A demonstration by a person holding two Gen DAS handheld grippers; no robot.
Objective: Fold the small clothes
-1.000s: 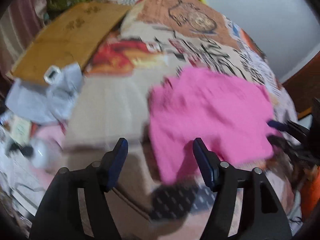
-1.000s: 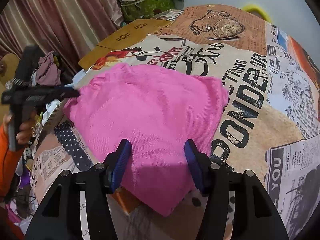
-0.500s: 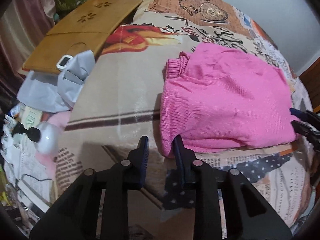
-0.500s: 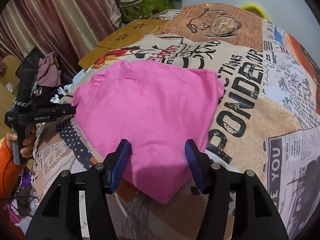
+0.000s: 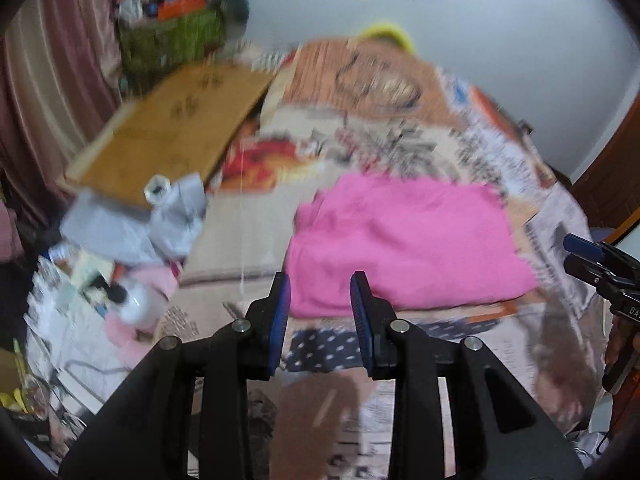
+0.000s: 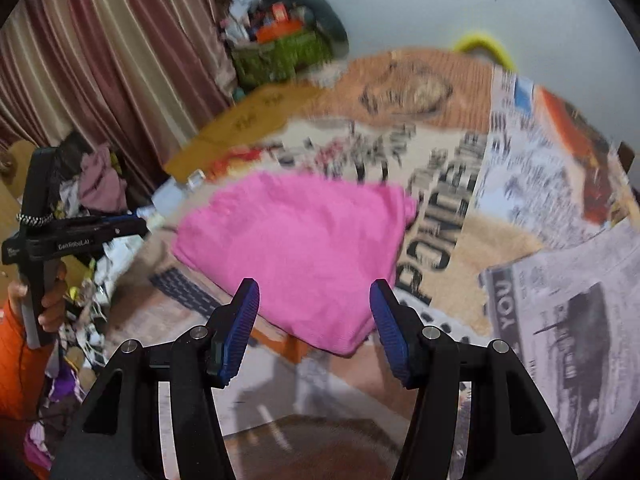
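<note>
A pink knitted sweater (image 5: 400, 240) lies folded in a flat bundle on the bed's newspaper-print cover (image 5: 248, 232). My left gripper (image 5: 320, 280) hovers above the sweater's near left corner. Its jaws stand a narrow gap apart with nothing between them. In the right wrist view the same sweater (image 6: 300, 248) shows beyond my right gripper (image 6: 314, 284), which is open wide and empty above the near corner. The left gripper (image 6: 140, 226) shows there at the left, held by a hand. The right gripper's tips (image 5: 576, 252) enter the left wrist view at the right edge. Both views are motion-blurred.
A wooden board (image 5: 168, 136) and a crumpled grey cloth (image 5: 168, 220) lie left of the sweater. A white bottle (image 5: 136, 304) and clutter sit at the bed's left edge. A green box (image 6: 280, 56) and curtains (image 6: 100, 60) stand behind. An orange sleeve (image 6: 16, 360) is at the left.
Both grippers have lifted and drawn back from the sweater, which lies still. The left jaws went from wide to a narrow gap. The right jaws kept their width.
</note>
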